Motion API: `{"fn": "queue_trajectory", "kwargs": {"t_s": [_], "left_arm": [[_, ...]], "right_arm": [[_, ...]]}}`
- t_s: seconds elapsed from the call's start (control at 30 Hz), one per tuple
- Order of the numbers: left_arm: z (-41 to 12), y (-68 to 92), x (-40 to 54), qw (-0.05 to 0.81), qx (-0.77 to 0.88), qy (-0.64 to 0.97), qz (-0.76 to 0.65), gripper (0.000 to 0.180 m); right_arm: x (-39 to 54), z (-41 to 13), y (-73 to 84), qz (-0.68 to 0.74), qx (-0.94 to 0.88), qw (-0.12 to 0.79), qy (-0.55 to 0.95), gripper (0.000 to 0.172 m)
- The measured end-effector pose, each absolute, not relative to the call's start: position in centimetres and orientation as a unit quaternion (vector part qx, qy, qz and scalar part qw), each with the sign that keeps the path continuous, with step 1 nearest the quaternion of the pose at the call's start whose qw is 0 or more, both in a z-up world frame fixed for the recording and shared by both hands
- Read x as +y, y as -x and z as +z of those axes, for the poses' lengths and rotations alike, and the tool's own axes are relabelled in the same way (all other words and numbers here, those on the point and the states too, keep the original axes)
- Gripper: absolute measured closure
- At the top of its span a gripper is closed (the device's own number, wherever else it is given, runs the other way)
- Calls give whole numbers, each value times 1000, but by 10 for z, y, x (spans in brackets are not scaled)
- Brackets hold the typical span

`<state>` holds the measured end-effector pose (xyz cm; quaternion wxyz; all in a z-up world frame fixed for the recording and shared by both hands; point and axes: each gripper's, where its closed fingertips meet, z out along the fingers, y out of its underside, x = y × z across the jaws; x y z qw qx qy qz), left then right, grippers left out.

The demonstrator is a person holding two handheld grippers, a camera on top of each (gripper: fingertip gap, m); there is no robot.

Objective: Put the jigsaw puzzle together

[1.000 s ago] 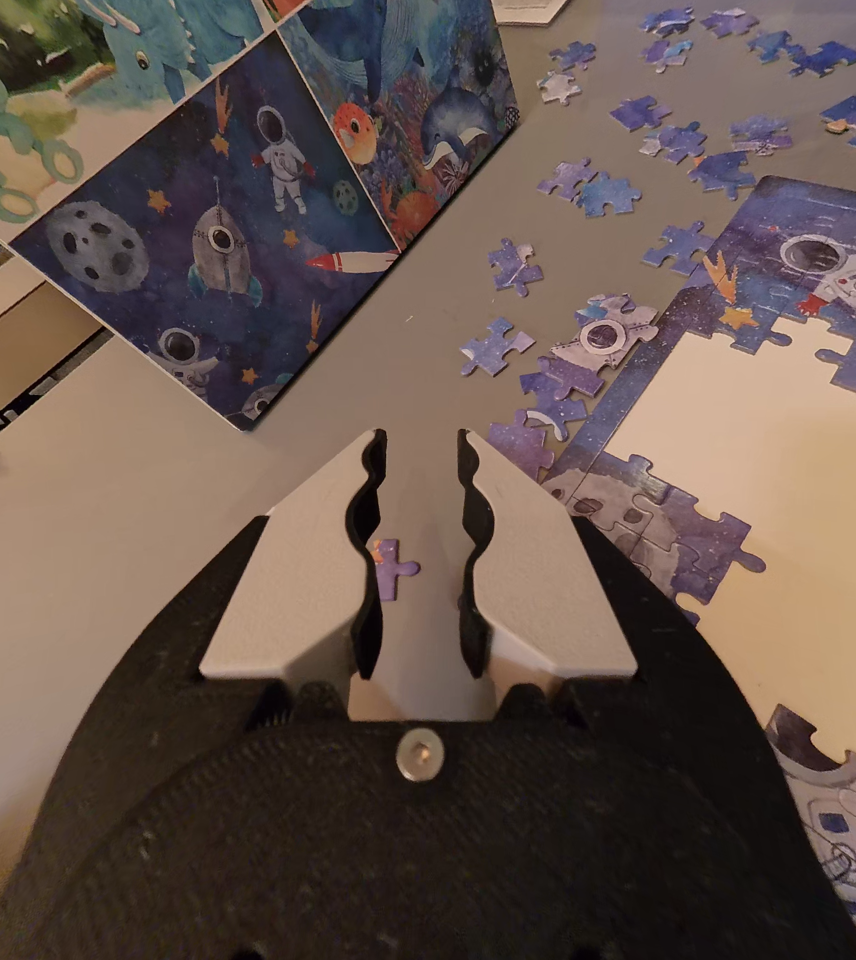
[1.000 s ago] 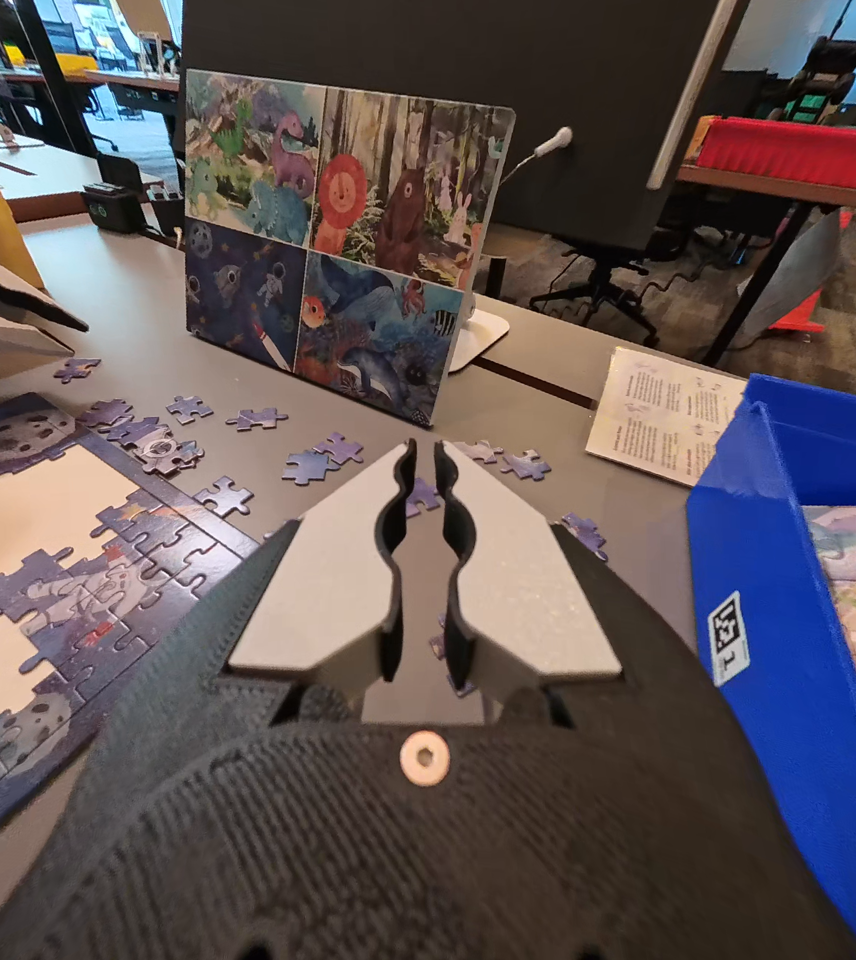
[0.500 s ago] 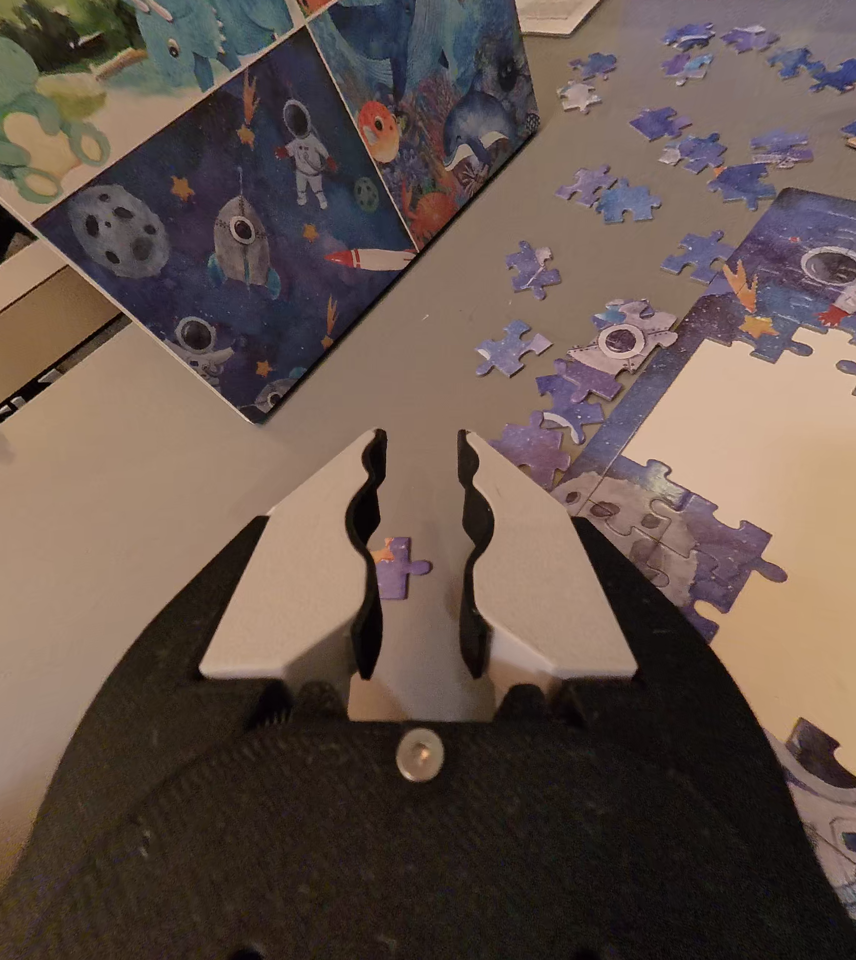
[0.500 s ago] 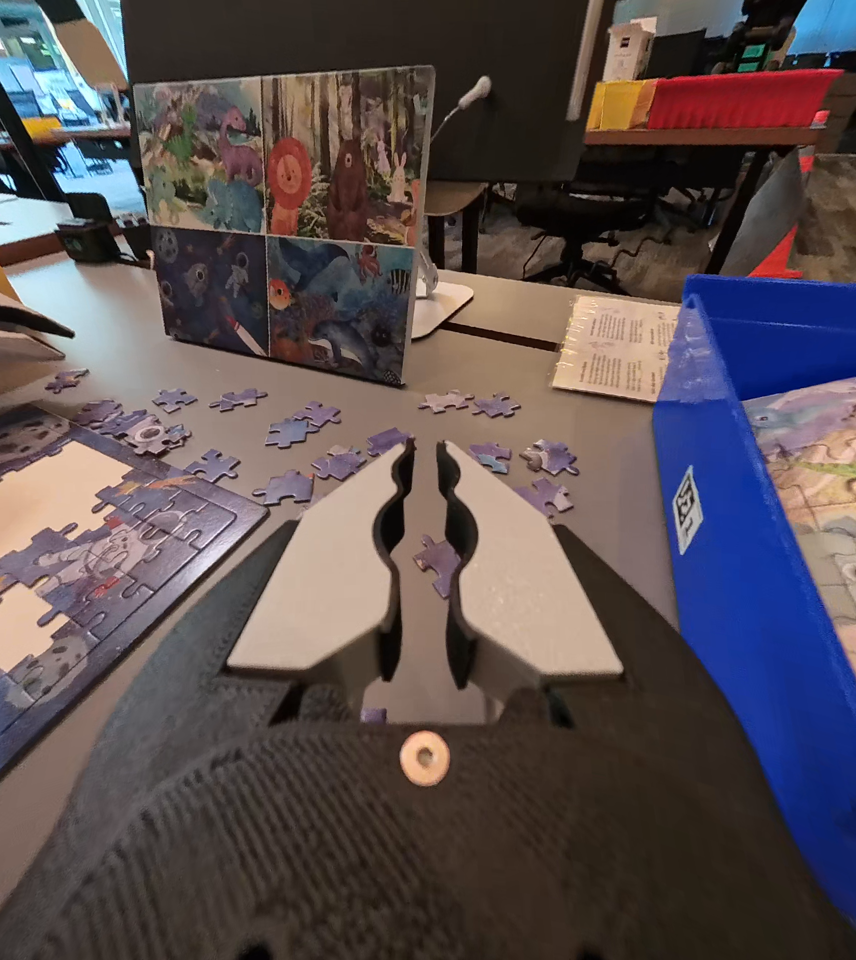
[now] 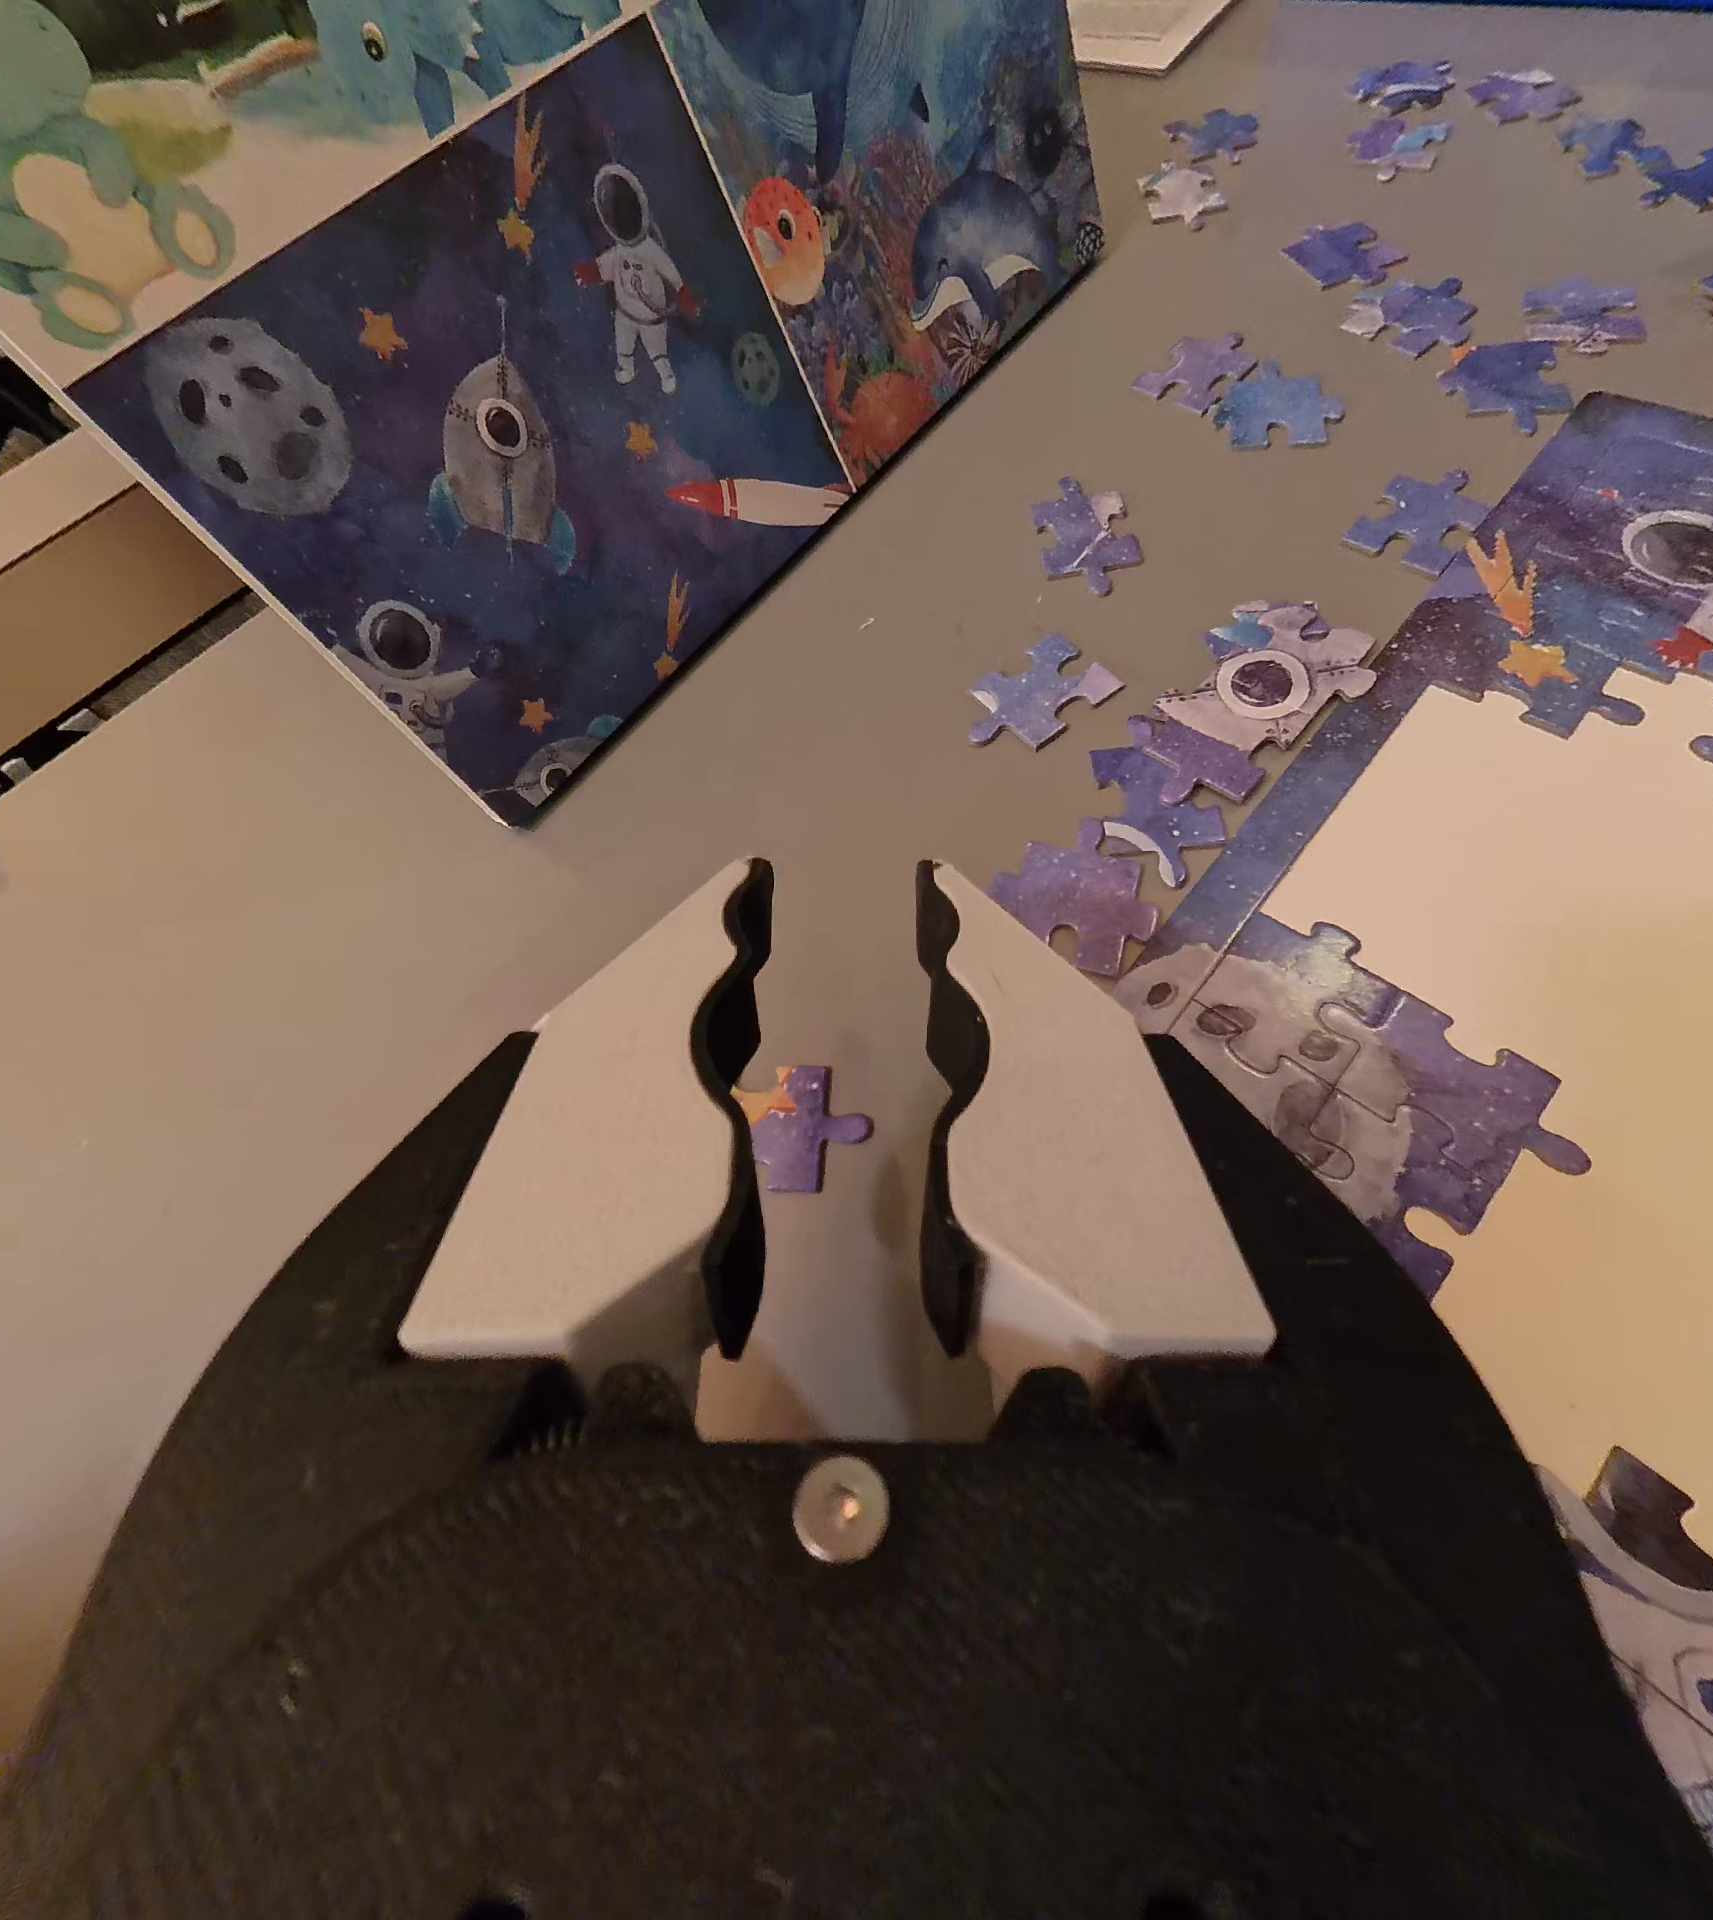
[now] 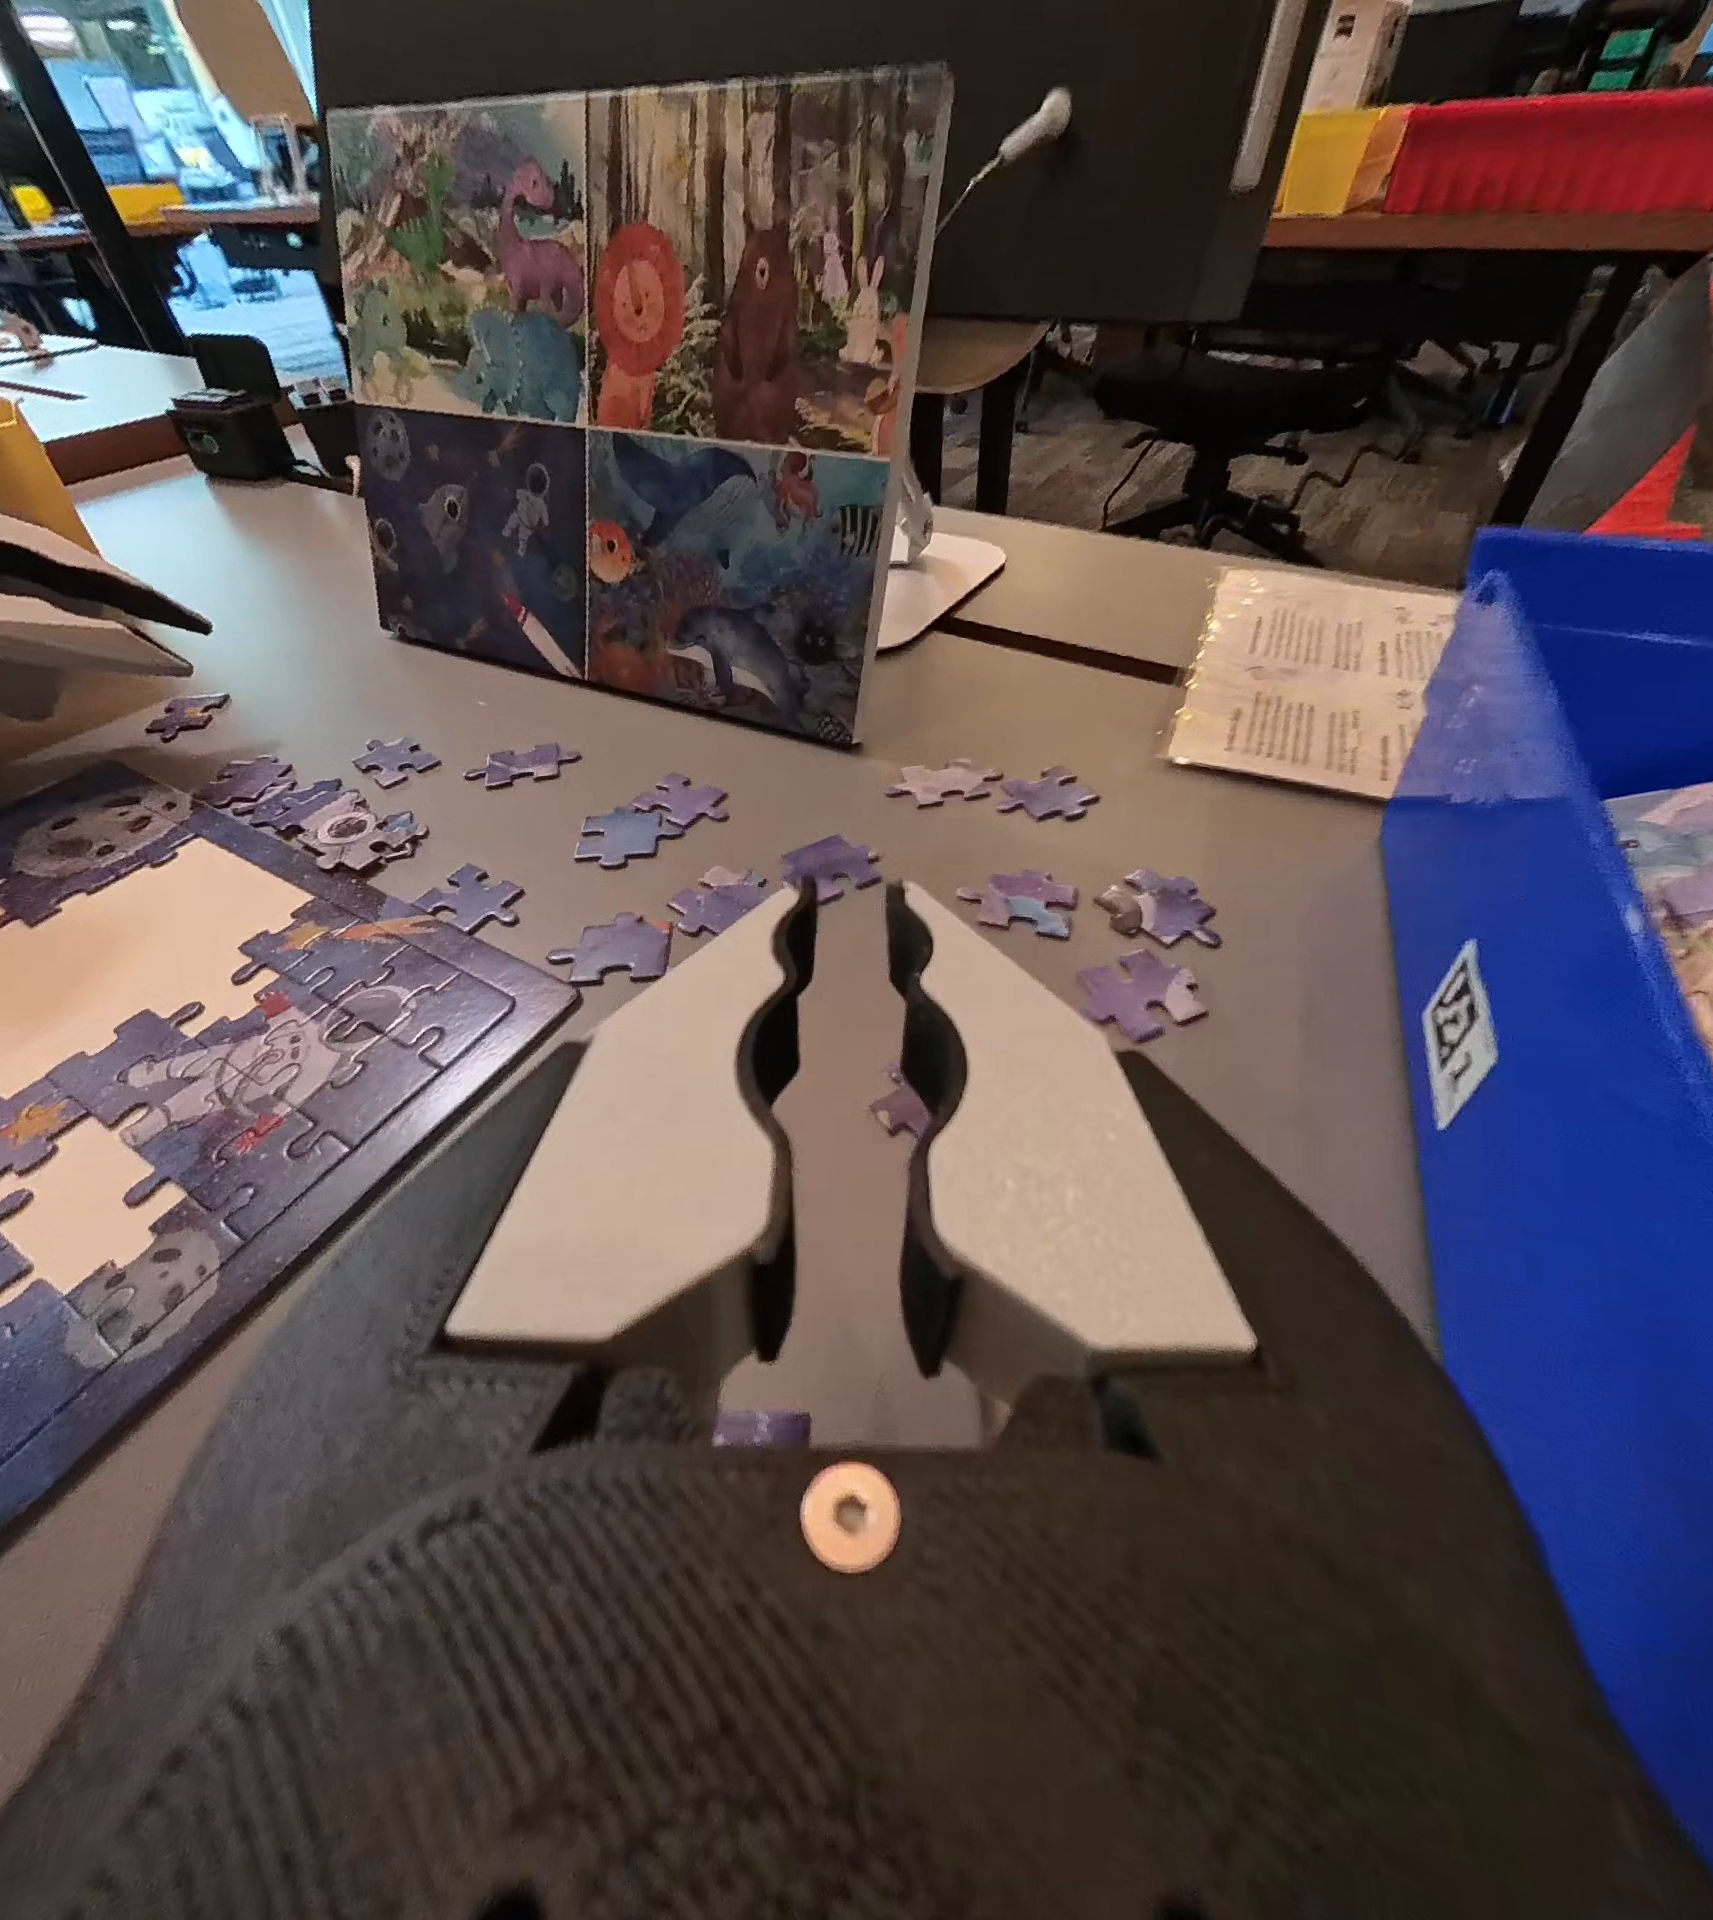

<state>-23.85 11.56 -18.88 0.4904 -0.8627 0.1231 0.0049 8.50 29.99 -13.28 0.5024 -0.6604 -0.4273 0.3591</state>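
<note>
Two-handed hovering over the grey tabletop (image 5: 208, 1039): poising the left hand-held gripper (image 5: 844, 873) moderately open, empty, astride a purple star-printed cardboard jigsaw piece (image 5: 800, 1127) lying at 9 o'clock in its gap. Spreading the empty right hand-held gripper (image 6: 849, 894) slightly wider than before, above another small purple jigsaw piece (image 6: 899, 1107).
</note>
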Motion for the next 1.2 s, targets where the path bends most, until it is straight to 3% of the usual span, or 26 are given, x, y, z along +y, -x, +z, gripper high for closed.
{"fn": "queue_trajectory", "kwargs": {"t_s": [0.2, 0.7, 0.9, 1.2], "left_arm": [[-192, 240, 116, 486, 121, 865, 4, 153], [-192, 239, 116, 488, 122, 864, 1, 153], [-193, 237, 116, 486, 126, 865, 2, 153], [-193, 237, 116, 485, 126, 865, 2, 153]], "right_arm": [[273, -192, -70, 379, -478, 321, 724, 139], [254, -220, -60, 307, -558, 295, 712, 125], [254, -224, -60, 279, -575, 305, 706, 137], [254, -222, -60, 283, -575, 306, 704, 142]]}}
